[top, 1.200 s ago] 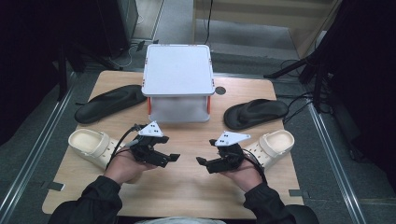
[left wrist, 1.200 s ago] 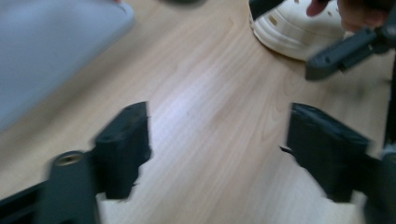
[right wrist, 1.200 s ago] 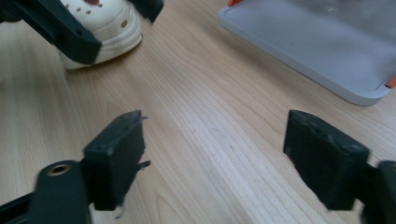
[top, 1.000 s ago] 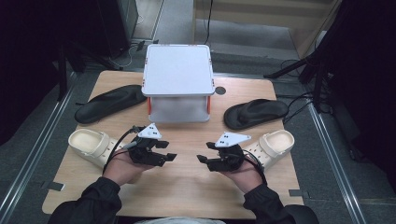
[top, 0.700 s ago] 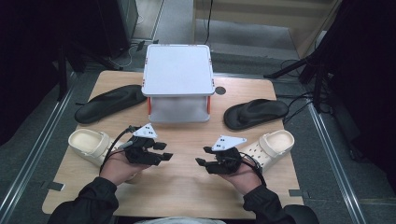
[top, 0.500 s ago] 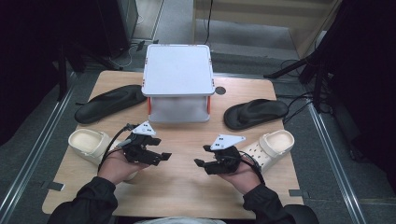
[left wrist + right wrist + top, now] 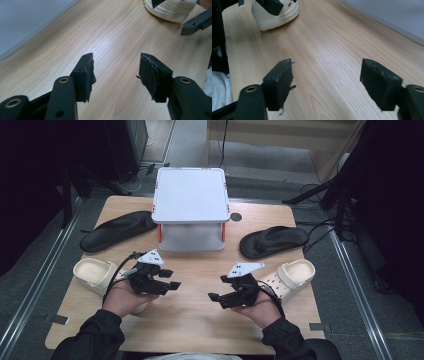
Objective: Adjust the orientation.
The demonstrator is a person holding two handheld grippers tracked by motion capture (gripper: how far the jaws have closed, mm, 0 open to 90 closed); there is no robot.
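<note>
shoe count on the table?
4. Black sandal back left of the white stand; black sandal to its right; cream clog front left by the left gripper; cream clog front right by the right gripper. More could hide under the stand.

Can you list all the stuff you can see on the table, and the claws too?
Table: one, light wood, under everything.
Little shelf stand: one, white top with red-orange posts, at the far middle of the table.
Black flip-flops: two, one far left, one far right, either side of the stand.
Cream clogs: two, one at the near left, one at the near right, each just outside a hand.
Left claw: one, black with a grey three-cornered plate, held in the left hand, jaws apart with nothing between them.
Right claw: one, black with a grey plate, held in the right hand, jaws wide apart and empty, facing the left claw.
</note>
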